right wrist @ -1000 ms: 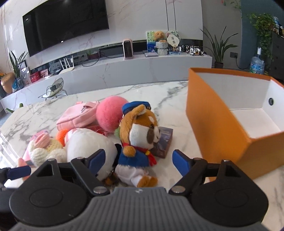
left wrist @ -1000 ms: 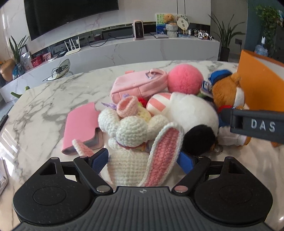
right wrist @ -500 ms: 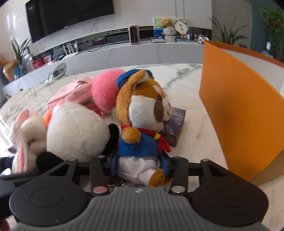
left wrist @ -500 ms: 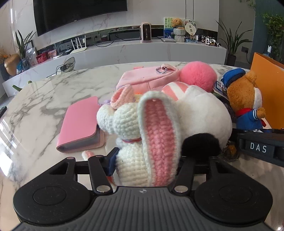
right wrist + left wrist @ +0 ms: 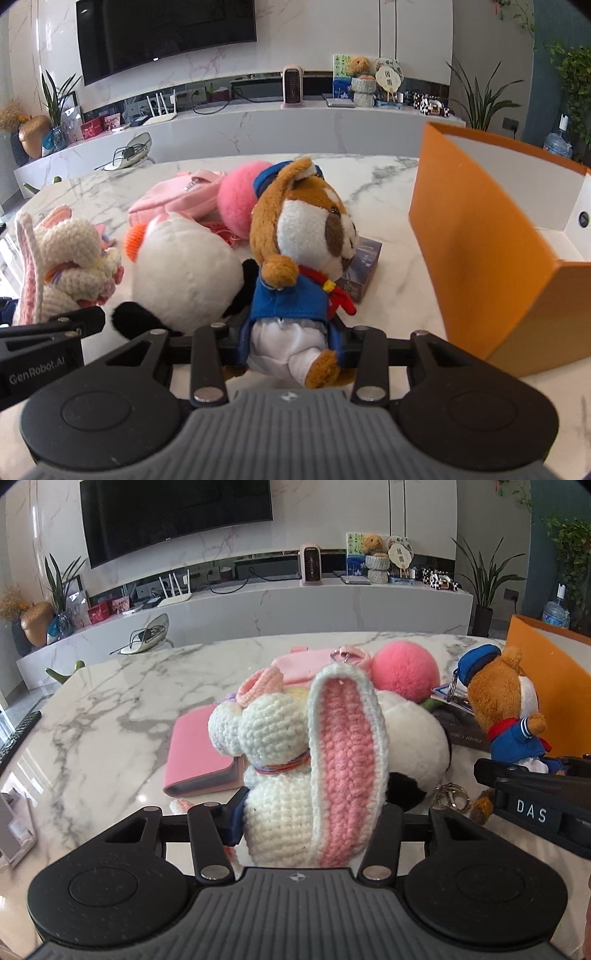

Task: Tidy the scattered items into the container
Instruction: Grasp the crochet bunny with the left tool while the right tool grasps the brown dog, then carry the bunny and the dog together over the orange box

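Left wrist view: your left gripper [image 5: 306, 823] has just closed its jaws on the crochet rabbit [image 5: 295, 760].
Right wrist view: your right gripper [image 5: 290, 347] has just clamped the sailor bear [image 5: 295, 258].
Orange box [image 5: 480, 251]: right of the bear, on the marble worktop [image 5: 388, 184].

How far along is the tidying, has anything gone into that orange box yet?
Nothing shows in the part of the orange box that can be seen. In hand: the left gripper has just closed on the crochet bunny, the right gripper on the sailor bear. Left: white plush, pink pompom, pink pouch, pink wallet, small dark box.
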Demonstrator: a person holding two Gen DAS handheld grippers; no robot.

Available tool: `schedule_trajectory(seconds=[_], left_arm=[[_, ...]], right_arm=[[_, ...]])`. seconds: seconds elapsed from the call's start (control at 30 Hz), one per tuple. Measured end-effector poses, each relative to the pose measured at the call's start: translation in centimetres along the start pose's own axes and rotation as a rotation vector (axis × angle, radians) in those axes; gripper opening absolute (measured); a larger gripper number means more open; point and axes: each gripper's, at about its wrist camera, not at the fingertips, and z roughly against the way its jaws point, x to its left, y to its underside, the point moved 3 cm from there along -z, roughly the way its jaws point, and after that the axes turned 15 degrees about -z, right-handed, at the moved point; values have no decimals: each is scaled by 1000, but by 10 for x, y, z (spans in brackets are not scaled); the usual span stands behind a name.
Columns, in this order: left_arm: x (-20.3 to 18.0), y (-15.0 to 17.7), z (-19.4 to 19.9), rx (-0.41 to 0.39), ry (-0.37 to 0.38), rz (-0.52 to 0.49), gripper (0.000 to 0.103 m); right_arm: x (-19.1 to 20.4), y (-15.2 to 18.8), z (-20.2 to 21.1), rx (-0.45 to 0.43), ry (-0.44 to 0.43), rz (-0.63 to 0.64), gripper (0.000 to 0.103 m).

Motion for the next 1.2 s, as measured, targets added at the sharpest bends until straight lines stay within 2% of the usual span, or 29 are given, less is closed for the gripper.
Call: schedule_trajectory(seconds=[0.47,0.73,1.2], left_arm=[[-12,-20,86,-163,-17,-24,58],[-34,-26,128,-250,-9,-64,58],[-87,-30,162,-321,32,-157,58]], right_arm=[[2,0,99,-151,-41,12,42],[-11,4,146,-230,-47,-12,42],[-52,11,195,-334,-23,-69,42]])
